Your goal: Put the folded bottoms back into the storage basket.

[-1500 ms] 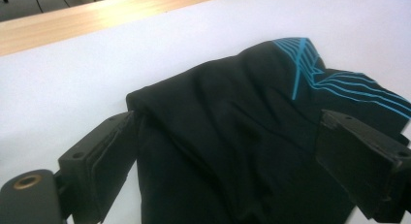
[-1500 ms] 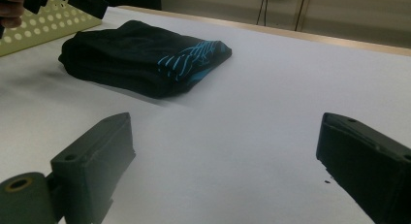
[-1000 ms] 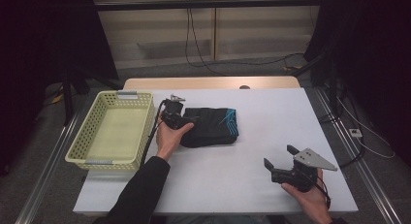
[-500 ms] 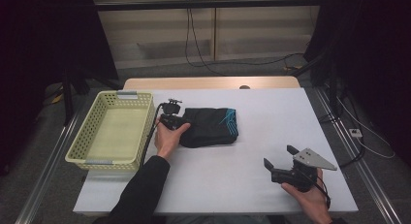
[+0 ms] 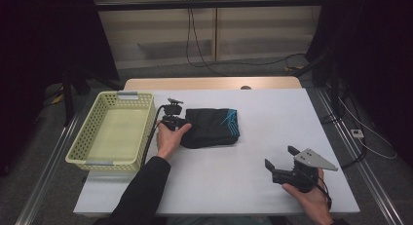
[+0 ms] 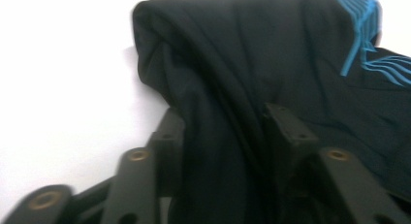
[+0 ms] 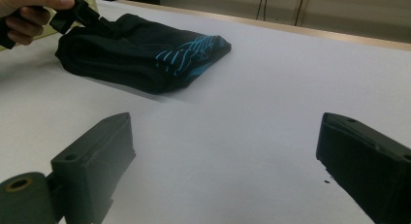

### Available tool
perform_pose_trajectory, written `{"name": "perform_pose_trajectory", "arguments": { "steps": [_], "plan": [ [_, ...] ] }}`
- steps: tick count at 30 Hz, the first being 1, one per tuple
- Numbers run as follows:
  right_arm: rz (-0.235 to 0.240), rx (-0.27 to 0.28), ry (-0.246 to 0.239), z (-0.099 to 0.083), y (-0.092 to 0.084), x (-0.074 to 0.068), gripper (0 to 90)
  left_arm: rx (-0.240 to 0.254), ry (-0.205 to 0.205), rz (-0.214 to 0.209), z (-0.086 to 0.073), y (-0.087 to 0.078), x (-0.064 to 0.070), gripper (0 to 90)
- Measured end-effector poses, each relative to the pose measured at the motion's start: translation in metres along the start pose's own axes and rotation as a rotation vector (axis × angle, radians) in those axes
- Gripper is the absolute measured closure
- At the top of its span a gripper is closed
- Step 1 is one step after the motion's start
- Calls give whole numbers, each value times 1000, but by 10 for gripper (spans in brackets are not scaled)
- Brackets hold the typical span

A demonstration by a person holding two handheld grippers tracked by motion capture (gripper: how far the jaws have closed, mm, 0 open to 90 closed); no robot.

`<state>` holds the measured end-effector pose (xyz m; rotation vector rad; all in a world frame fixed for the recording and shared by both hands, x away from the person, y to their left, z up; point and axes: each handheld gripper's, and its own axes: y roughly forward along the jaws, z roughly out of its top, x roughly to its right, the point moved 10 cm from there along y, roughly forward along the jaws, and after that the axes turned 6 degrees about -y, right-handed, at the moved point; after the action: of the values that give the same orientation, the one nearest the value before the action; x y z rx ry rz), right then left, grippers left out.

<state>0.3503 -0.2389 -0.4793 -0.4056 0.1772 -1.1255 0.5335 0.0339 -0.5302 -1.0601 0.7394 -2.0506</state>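
A folded black garment (image 5: 212, 127) with blue stripes at its right end lies mid-table. My left gripper (image 5: 182, 123) is at its left edge. In the left gripper view (image 6: 223, 120) its jaws have just been closing, and a raised fold of the garment (image 6: 271, 49) is pinched between the two pads. From the right gripper view, the garment (image 7: 135, 49) lies far left with the left gripper (image 7: 92, 20) on its near-left end. My right gripper (image 5: 280, 156) rests near the table's front right, open, with only bare table between its jaws (image 7: 228, 132).
A pale yellow mesh basket (image 5: 117, 96) stands at the table's left, close to the left hand. The white table (image 5: 272, 118) stretches between the garment and the right gripper. Cables hang behind the far edge.
The left gripper's jaws have narrowed onto the garment's left edge, and the hand has shifted slightly. The right gripper has kept still.
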Motion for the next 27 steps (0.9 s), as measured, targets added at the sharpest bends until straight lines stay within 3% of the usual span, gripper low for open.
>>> {"name": "perform_pose_trajectory", "arguments": {
  "steps": [1, 4, 9, 13, 16, 20, 27],
  "plan": [
    [0, -1, 0, 0, 0, 0, 62, 4, 45, 33, -1, 1, 1, 584],
    [-4, -3, 10, 0, 0, 1, 61, -1, 87, 88, -2, 2, 4, 600],
    [-3, -3, 7, 0, 0, 1, 61, -8, 92, 56, -4, 3, 6, 716],
    [-1, 3, 11, 0, -1, 1, 57, -5, 95, 13, -5, 2, 8, 748],
    [-2, 3, 15, 0, -1, 2, 56, 32, 71, -17, -4, 0, 6, 754],
    [-5, 3, 13, 0, -1, 2, 56, 66, 77, -29, -1, -4, 10, 754],
    [0, 0, 16, 0, -1, 1, 56, 141, 119, -37, 11, -21, 23, 755]
  ]
}}
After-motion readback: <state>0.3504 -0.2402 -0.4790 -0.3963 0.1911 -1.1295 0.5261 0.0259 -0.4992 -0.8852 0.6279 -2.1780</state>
